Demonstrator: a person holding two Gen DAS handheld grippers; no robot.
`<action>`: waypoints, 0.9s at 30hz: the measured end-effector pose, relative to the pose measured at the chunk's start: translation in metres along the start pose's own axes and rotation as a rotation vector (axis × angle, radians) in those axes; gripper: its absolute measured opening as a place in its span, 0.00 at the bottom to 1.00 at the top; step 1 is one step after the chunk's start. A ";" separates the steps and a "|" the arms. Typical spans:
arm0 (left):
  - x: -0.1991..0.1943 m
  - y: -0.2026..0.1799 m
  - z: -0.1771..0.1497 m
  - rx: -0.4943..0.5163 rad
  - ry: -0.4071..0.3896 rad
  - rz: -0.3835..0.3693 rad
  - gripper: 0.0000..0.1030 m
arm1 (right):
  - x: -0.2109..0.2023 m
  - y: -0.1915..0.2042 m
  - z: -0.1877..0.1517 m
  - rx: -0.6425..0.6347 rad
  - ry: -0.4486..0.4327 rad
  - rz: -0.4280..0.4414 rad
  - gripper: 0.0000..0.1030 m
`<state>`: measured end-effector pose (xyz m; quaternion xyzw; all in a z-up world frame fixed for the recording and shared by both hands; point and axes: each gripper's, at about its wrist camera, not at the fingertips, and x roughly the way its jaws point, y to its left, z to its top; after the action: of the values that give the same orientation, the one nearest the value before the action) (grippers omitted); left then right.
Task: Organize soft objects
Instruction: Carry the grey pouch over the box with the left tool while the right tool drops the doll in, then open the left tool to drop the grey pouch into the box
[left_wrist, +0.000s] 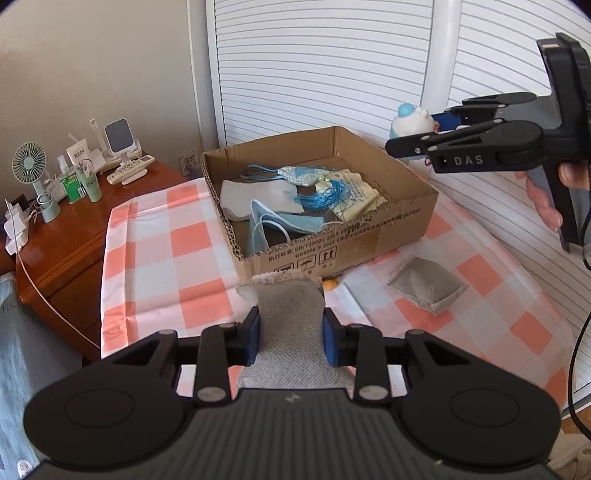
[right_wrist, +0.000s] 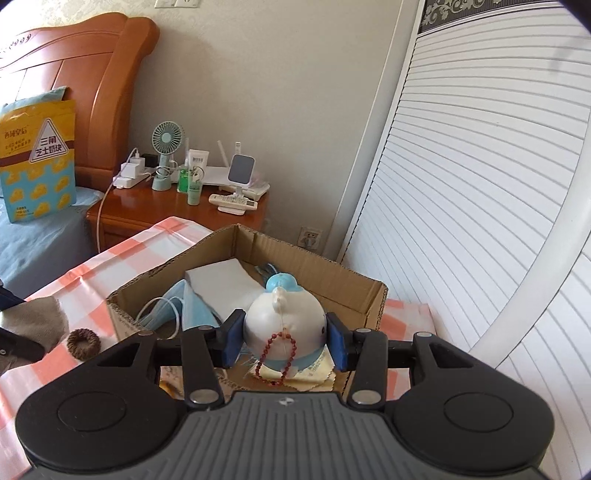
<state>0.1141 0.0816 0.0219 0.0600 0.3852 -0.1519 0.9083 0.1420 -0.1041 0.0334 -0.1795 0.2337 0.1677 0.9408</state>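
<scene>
A table (left_wrist: 155, 236) covered with an orange-and-white checked cloth was seen beside white louvred doors (left_wrist: 332, 62). A grey pouch (left_wrist: 291, 325) was clamped in the left tool (left_wrist: 291, 339), short of the cardboard box (left_wrist: 369, 236). A white-and-blue plush toy (right_wrist: 284, 325) was gripped by the right tool (right_wrist: 284, 343) above the box. A second grey pouch (left_wrist: 428, 288) lay on the cloth nearby.
</scene>
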 end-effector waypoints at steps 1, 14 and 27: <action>0.002 0.001 0.004 0.001 -0.004 0.002 0.31 | 0.005 -0.002 0.000 0.000 -0.004 -0.021 0.62; 0.037 0.005 0.071 0.049 -0.050 -0.005 0.31 | -0.012 0.002 -0.048 0.173 0.088 -0.027 1.00; 0.109 0.019 0.161 0.005 -0.038 0.054 0.32 | -0.043 0.010 -0.073 0.286 0.086 -0.022 1.00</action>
<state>0.3009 0.0384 0.0556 0.0699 0.3656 -0.1295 0.9191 0.0742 -0.1357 -0.0075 -0.0535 0.2933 0.1145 0.9476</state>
